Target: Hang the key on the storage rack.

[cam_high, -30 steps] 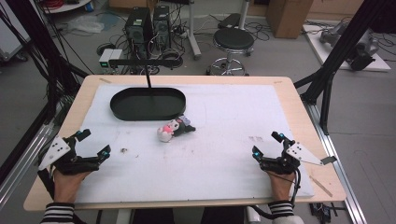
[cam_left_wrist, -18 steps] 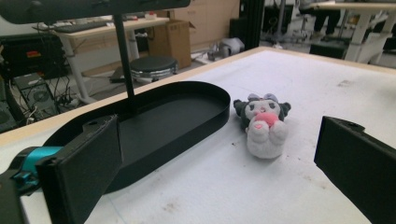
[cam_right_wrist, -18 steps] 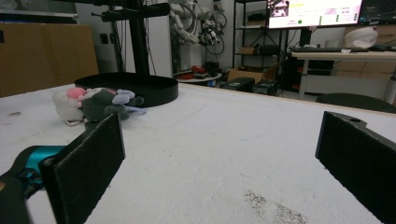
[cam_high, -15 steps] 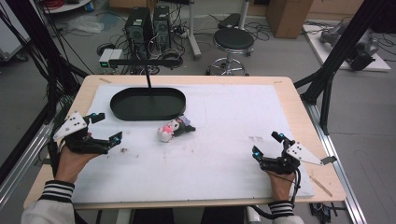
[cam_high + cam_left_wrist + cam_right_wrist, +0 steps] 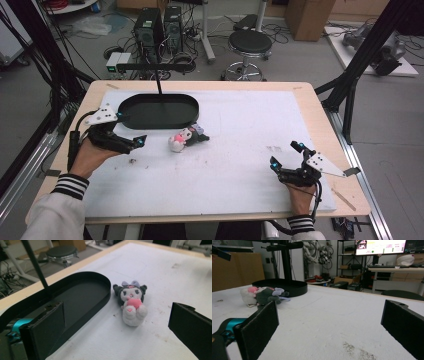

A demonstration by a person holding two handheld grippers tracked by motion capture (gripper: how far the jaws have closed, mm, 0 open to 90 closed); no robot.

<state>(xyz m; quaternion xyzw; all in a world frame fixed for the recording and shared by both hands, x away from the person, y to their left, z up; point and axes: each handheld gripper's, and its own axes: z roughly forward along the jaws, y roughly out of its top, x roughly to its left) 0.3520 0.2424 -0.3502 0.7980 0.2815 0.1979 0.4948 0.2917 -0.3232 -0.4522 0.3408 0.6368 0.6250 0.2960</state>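
White table cover (image 5: 240, 150) bears plush toy (image 5: 186, 139), black tray (image 5: 157, 111); both tongs gape.

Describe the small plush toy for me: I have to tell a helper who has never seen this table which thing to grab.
On the white-covered table, find the black oval tray at the far left. Just in front of its right end lies the plush toy, beside the tray, not in it. It is the one soft thing there: white body, dark hood, pink heart on its front.

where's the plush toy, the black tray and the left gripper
plush toy (image 5: 132, 305), left gripper view, on its pink heart
black tray (image 5: 158, 111), high view, on its bare floor
left gripper (image 5: 132, 129), high view, midway between its fingertips
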